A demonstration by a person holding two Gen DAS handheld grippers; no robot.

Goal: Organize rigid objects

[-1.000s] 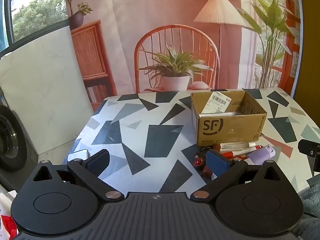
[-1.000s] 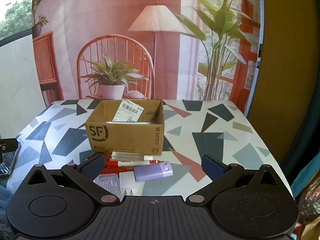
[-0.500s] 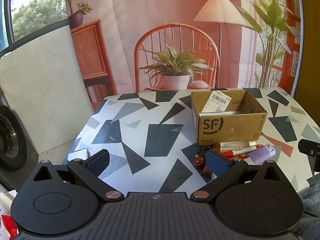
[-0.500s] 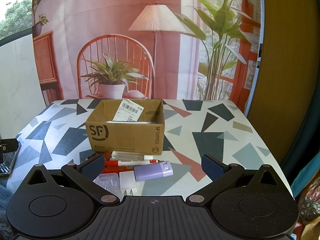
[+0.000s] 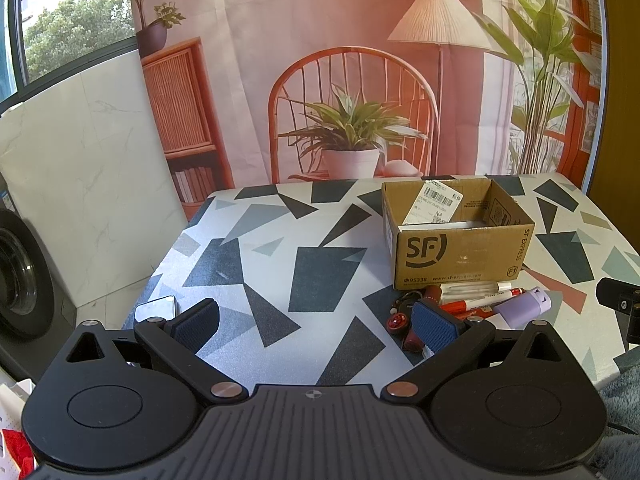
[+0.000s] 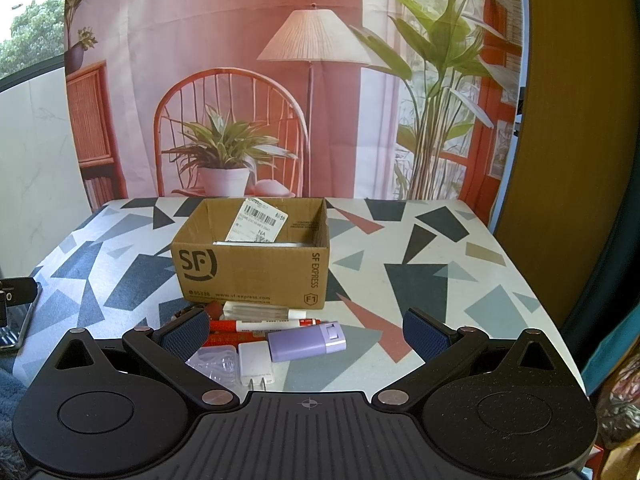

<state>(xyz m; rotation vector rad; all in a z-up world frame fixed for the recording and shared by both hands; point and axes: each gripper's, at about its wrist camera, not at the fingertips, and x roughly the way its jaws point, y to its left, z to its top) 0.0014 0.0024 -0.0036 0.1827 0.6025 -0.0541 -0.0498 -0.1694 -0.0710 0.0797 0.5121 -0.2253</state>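
Task looks barely begun. Cardboard box [image 6: 256, 268] sits mid-table, open top; only a shipping label and a pale flat layer show inside, none of the loose items visible in it. Patterned table [image 6: 420, 280] carries everything.

The clutter lies in a cluster just in front of the box, near edge: purple case [image 6: 306, 341] lying flat, white charger plug [image 6: 256, 363] beside it on the left, clear plastic piece [image 6: 214, 362] further left, red marker [image 6: 264, 325] lengthwise behind them, clear tube with white cap [image 6: 260, 311] closest to the box wall. From the left wrist view also small red and black bits [image 5: 400, 316] at the cluster's left end, too small to identify. A phone [image 5: 156, 307] lies at the table's left edge, apart from the pile.

Left gripper [image 5: 316, 326] has jaws spread wide, empty, over bare tabletop left of the cluster. Right gripper [image 6: 306, 334] also spread wide, empty, low over the cluster with the purple case between its fingers, not touching.

Left to do, judged from this: every loose item still needs moving into the box. Purple case seems the likely first pick.
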